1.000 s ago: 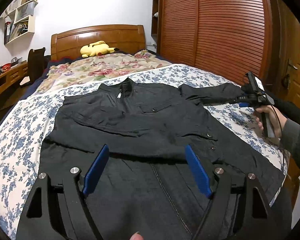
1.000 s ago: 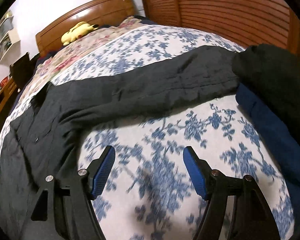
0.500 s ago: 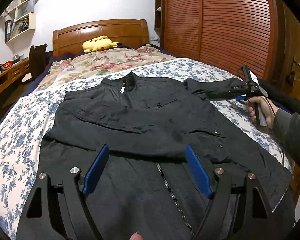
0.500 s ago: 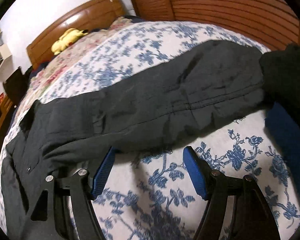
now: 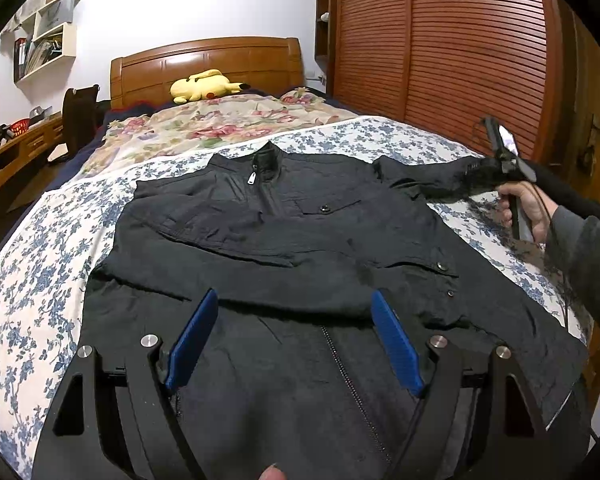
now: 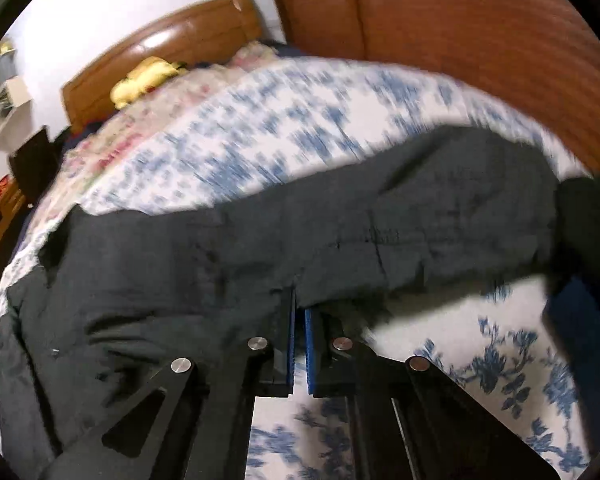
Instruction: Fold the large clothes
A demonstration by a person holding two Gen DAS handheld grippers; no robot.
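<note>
A black zip-up jacket (image 5: 292, 240) lies face up on the bed, collar toward the headboard, one sleeve folded across its chest. My left gripper (image 5: 296, 320) is open and hovers over the jacket's lower front, above the zipper. My right gripper (image 6: 299, 312) is shut on the lower edge of the jacket's right sleeve (image 6: 380, 232). It also shows in the left wrist view (image 5: 500, 168) at the sleeve's end on the right side of the bed.
The bed has a blue-flowered sheet (image 5: 32, 264) and a floral quilt (image 5: 220, 120) with a yellow plush toy (image 5: 204, 86) by the wooden headboard (image 5: 204, 64). Slatted wardrobe doors (image 5: 440, 48) stand on the right. Dark clothing (image 6: 592, 224) lies at the bed's right edge.
My right gripper moved forward to the sleeve and shut on its edge. My left gripper stayed open over the jacket's lower front.
</note>
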